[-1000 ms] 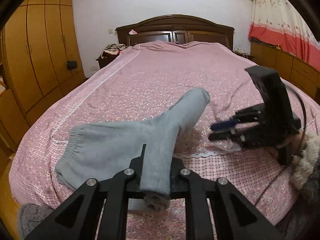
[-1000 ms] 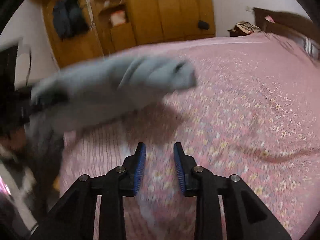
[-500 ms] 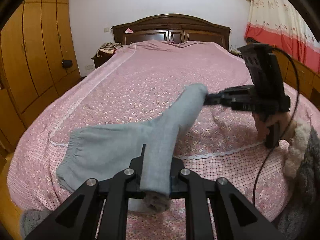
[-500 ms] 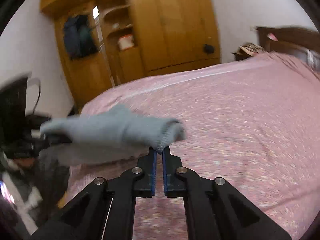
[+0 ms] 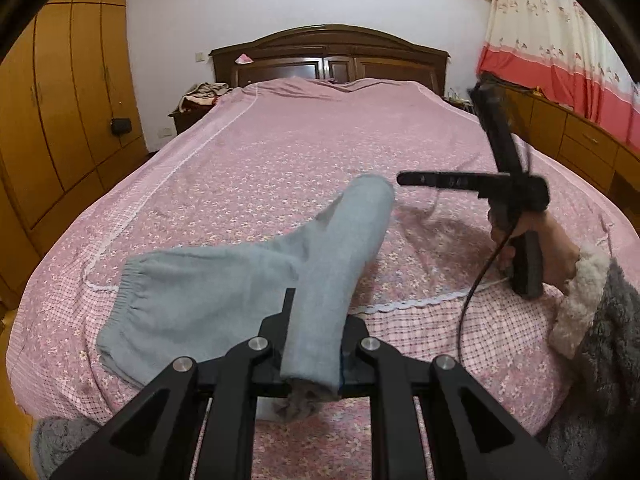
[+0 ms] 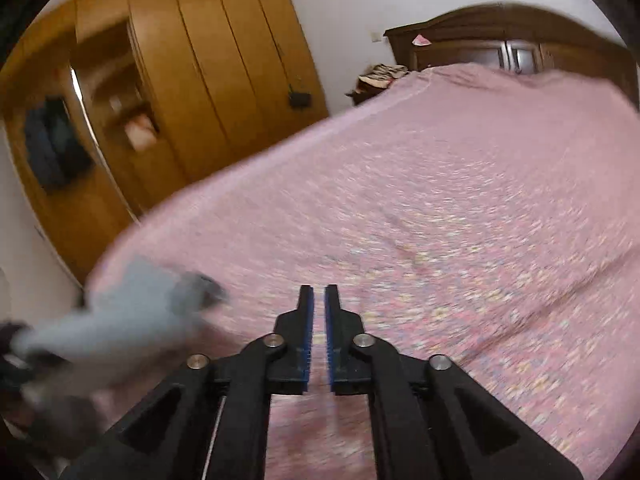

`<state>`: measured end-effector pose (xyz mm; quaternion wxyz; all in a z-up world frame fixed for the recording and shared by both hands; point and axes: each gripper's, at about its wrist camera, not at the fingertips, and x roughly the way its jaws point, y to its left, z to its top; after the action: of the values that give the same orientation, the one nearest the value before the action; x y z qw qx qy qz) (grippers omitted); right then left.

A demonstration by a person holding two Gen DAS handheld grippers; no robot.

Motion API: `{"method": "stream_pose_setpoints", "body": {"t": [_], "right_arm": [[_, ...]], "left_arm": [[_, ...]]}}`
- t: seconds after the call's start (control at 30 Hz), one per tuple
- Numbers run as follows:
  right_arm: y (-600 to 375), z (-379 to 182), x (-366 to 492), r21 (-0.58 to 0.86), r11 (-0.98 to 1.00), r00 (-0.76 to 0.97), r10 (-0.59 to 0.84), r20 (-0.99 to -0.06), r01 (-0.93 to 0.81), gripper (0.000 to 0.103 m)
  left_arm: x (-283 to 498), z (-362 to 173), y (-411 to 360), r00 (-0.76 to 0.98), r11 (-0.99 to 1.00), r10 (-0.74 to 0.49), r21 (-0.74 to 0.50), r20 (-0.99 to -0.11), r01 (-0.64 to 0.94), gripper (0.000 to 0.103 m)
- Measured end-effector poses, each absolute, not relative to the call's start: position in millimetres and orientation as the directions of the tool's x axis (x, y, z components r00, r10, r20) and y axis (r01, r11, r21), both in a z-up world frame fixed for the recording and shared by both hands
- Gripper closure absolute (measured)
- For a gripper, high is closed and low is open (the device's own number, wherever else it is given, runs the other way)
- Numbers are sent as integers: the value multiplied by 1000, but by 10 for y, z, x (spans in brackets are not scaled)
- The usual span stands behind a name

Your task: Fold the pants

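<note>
Our left gripper (image 5: 312, 344) jaws pinch the soft grey pants (image 5: 224, 284) on the pink flowery bed (image 5: 304, 152); our right gripper (image 6: 319, 320) jaws are nearly together, holding nothing

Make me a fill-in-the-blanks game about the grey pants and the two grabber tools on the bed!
1. The left gripper is shut on one ____ of the grey pants.
2. The pants lie on a ____ bedspread with small flowers.
3. The right gripper holds ____ between its blue-padded fingers.
4. The waistband lies on the ____ side in the left wrist view.

Missing words: leg; pink; nothing; left
</note>
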<state>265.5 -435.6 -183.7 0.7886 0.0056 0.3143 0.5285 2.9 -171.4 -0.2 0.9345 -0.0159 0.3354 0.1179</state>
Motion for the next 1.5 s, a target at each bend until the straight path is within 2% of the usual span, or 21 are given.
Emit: {"method": "stream_pose_setpoints", "body": {"t": [0.03, 0.07, 0.1, 0.13, 0.17, 0.2, 0.23, 0.27, 0.3, 0.33, 0.37, 0.47, 0.57, 0.67, 0.8, 0.87, 1.0, 1.13, 1.33, 1.5], "right_arm": [[-4406, -1845, 2639, 438, 402, 178, 866, -467, -804, 86], [-4459, -1910, 2634, 579, 336, 77, 902, -424, -743, 73], [-4546, -2009, 2645, 705, 265, -23, 929, -370, -658, 55], [-4598, -2156, 2657, 821, 194, -107, 950, -295, -537, 48], [-4644, -2362, 2644, 929, 106, -171, 969, -176, -354, 35], [-4669, -2507, 2672, 964, 81, -177, 976, -129, -255, 28], [-4678, -2582, 2645, 974, 91, -170, 977, -128, -209, 26], [-4661, -2628, 2605, 968, 141, -169, 969, -178, -208, 26], [-4597, -2655, 2561, 947, 213, -187, 947, -261, -240, 26], [-4549, -2652, 2523, 938, 229, -200, 938, -284, -259, 26], [-4521, -2633, 2485, 943, 206, -211, 941, -264, -262, 26], [-4429, -2650, 2511, 978, 71, -247, 962, -118, -194, 26], [-4267, -2747, 2569, 974, 136, -219, 960, -175, -180, 27], [-4182, -2747, 2668, 962, 199, -165, 959, -230, -186, 89], [-4178, -2339, 2681, 887, 254, -112, 941, -318, -385, 91], [-4296, -2119, 2675, 852, 254, -84, 941, -327, -458, 91], [-4587, -1886, 2741, 785, 293, -43, 926, -375, -545, 91], [-5194, -1973, 2920, 773, 366, 20, 909, -417, -518, 91], [-6000, -2163, 3105, 763, 469, 131, 877, -463, -445, 90], [-6328, -2310, 3172, 699, 583, 239, 811, -535, -414, 77]], "left_arm": [[38, -10, -1751, 748, 973, 207, 53, -631, -224, 89], [46, -21, -1779, 747, 974, 203, 55, -633, -219, 89], [52, -32, -1804, 747, 975, 199, 56, -634, -213, 89], [57, -44, -1829, 745, 976, 200, 60, -636, -211, 89], [59, -49, -1846, 744, 975, 202, 62, -637, -211, 89], [58, -53, -1861, 745, 976, 201, 62, -637, -211, 89], [53, -58, -1878, 745, 976, 198, 59, -637, -209, 89], [47, -62, -1898, 746, 977, 192, 57, -637, -203, 89], [43, -58, -1912, 747, 977, 194, 60, -636, -203, 89], [36, -64, -1933, 747, 976, 202, 70, -634, -205, 89], [30, -70, -1950, 746, 976, 205, 77, -634, -203, 89], [27, -107, -1995, 742, 978, 200, 88, -639, -188, 89], [42, -155, -2025, 736, 981, 188, 90, -651, -171, 89], [44, -194, -2071, 733, 984, 176, 100, -657, -146, 89], [98, -248, -2203, 732, 993, 121, 75, -670, -96, 89], [113, -238, -2343, 744, 994, 102, 87, -660, -59, 89], [221, -193, -2645, 767, 998, 30, 61, -640, 12, 89], [461, -246, -2994, 761, 997, -52, 10, -646, 77, 89], [706, -425, -3647, 754, 987, -103, 25, -649, 156, 89], [793, -667, -3904, 746, 991, -79, 28, -661, 129, 84]]}}
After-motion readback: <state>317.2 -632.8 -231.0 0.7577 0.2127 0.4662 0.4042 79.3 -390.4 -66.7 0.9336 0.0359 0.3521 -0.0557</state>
